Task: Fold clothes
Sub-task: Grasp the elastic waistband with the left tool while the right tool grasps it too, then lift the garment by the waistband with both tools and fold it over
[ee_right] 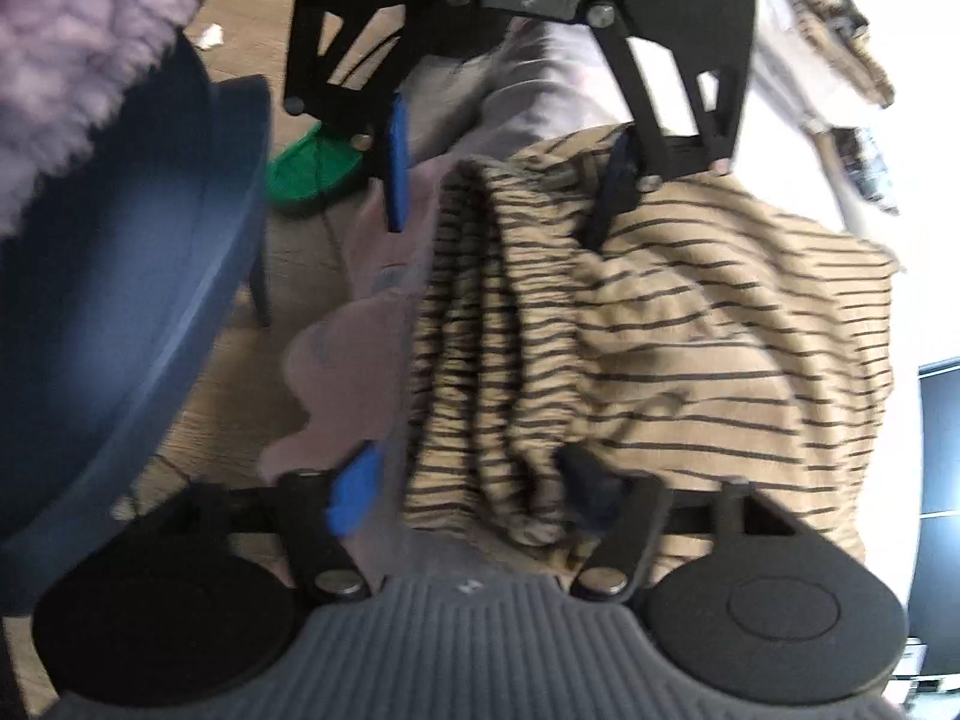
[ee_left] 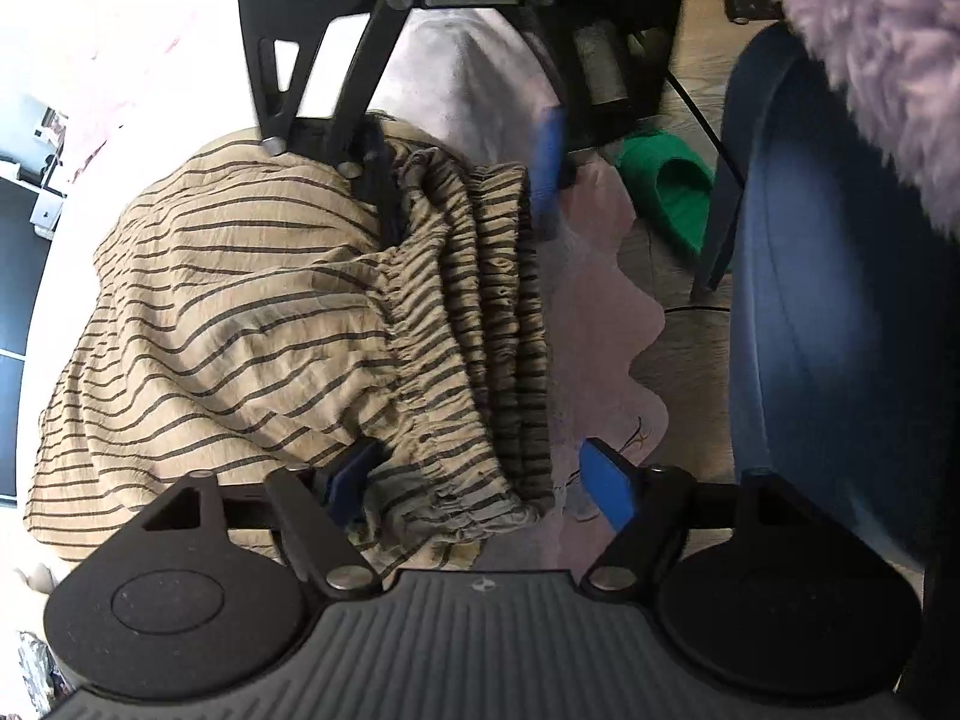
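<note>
A tan garment with thin dark stripes (ee_left: 240, 312) lies bunched on a pale lilac cloth (ee_left: 594, 312) on the white table; it also shows in the right wrist view (ee_right: 690, 330). Its gathered elastic waistband (ee_left: 498, 324) runs between the two grippers. My left gripper (ee_left: 480, 474) is open, its blue fingers (ee_left: 606, 480) either side of one waistband end. My right gripper (ee_right: 474, 480) is open around the other end (ee_right: 498, 360). The right gripper also shows in the left wrist view (ee_left: 462, 174), and the left gripper in the right wrist view (ee_right: 504, 180).
A dark blue chair (ee_left: 828, 312) stands close beside the table edge over a wooden floor (ee_left: 678, 354). A green slipper (ee_left: 666, 186) lies on the floor. A fluffy lilac sleeve (ee_left: 870, 60) is at the frame corner. More striped cloth (ee_right: 840, 18) lies further along the table.
</note>
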Demonstrator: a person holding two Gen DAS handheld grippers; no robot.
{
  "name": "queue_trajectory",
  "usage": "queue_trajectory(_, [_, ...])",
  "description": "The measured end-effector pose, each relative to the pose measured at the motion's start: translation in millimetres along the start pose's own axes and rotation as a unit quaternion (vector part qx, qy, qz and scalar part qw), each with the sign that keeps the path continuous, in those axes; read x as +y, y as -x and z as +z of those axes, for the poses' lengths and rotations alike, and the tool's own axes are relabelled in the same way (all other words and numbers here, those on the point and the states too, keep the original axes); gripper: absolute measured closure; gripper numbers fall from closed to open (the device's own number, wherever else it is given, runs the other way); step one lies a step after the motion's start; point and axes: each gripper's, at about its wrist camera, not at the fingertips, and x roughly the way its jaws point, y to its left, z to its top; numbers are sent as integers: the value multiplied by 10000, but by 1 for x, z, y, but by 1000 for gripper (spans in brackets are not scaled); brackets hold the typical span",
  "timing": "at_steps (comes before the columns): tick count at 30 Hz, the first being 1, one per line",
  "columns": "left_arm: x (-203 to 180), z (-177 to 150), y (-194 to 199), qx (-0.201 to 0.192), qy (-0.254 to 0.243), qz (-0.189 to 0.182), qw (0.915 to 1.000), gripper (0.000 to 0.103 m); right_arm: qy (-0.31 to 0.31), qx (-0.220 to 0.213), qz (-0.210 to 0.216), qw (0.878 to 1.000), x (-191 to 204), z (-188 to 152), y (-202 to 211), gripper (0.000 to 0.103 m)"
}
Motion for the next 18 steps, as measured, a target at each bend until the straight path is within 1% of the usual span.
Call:
queue_trajectory(1, [1,1,1,0,61,18,10000,41,-26,-6,-53,10000,-2,-1,2,61])
queue_trajectory(2, [3,1,2,-3,135,22,9999,46,-80,-9,-67,9999,-3,-1,3,62])
queue_trajectory(3, [4,2,3,-8,190,0,9998,48,-134,-11,-81,9999,-4,-1,5,65])
queue_trajectory(7, [9,4,9,-36,403,-120,9991,55,-411,-83,-52,9991,-12,-1,17,67])
queue_trajectory(9, [11,5,14,-64,499,-225,9985,60,-582,-168,-43,9982,-19,-2,27,68])
queue_trajectory(10, [13,6,19,-109,545,-285,9980,60,-690,-236,-50,9973,-23,-3,33,68])
queue_trajectory(13, [20,6,34,-303,753,-370,9960,58,-1110,-445,-27,9928,-41,-6,52,68])
queue_trajectory(14, [22,5,39,-413,789,-342,9954,54,-1290,-506,-12,9904,-49,-8,58,68])
queue_trajectory(15, [23,5,43,-506,792,-303,9951,47,-1506,-569,-1,9870,-57,-11,63,68])
queue_trajectory(17, [21,4,50,-673,739,-124,9949,41,-1825,-659,55,9810,-70,-14,67,68])
queue_trajectory(18, [20,4,51,-689,708,-11,9951,38,-1958,-695,91,9781,-76,-16,68,68])
